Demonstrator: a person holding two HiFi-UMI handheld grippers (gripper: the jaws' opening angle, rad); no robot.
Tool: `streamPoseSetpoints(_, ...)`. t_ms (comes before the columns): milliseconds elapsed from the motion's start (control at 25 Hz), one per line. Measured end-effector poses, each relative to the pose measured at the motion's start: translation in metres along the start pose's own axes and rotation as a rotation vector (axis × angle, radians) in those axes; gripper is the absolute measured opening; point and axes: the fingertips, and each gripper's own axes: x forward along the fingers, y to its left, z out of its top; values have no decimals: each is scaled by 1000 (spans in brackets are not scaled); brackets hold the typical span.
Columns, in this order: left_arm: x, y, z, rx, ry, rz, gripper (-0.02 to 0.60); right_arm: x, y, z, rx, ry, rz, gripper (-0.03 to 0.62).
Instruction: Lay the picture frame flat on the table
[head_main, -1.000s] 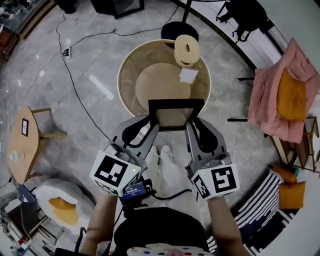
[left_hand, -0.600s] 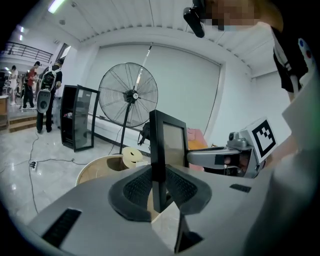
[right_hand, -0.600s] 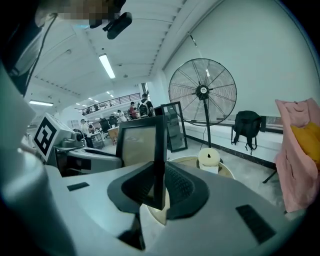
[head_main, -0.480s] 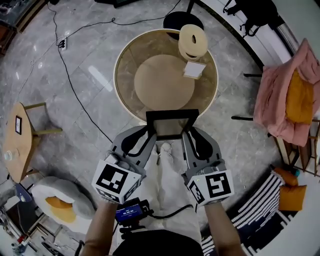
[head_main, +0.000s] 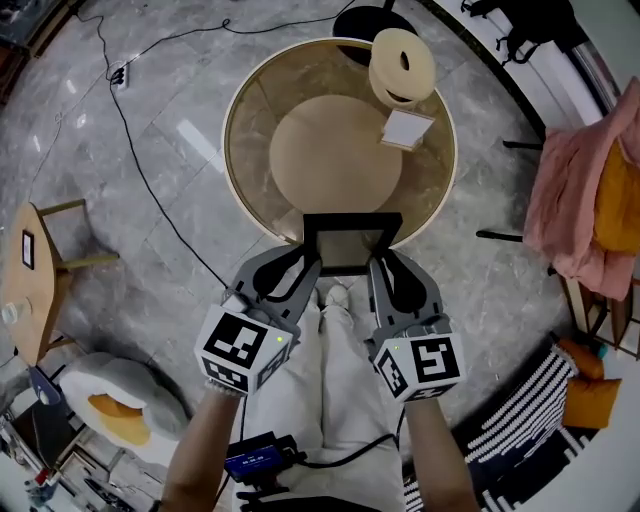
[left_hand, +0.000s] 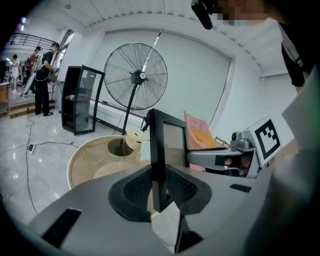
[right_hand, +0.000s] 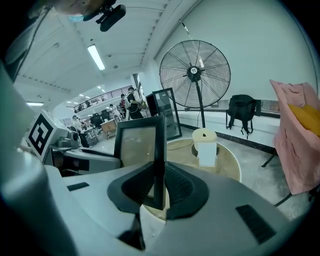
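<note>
A black picture frame with a glass pane hangs upright in the air, over the near rim of the round table. My left gripper is shut on the frame's left side bar. My right gripper is shut on the right side bar. In both gripper views the bar stands on edge between the dark ribbed pads, which press on it from both sides. The frame's glass faces the person.
On the far part of the table stand a cream ring-shaped object and a small white card. A standing fan is behind the table. A small wooden side table lies at the left, a chair with pink cloth at the right.
The head camera has shifted, so the table sits a little nearer and larger. Both grippers still hold the frame upright; it has come slightly back toward the table's near rim.
</note>
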Motion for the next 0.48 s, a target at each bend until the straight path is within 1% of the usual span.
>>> streamPoseSetpoints(240, 29, 18, -36, -60, 50, -20, 92, 26, -14, -36, 22, 54, -22, 83)
streamPoseSetpoints(480, 57, 41, -66, -75, 99, -18, 92, 57, -27, -69, 55, 93, -33, 83)
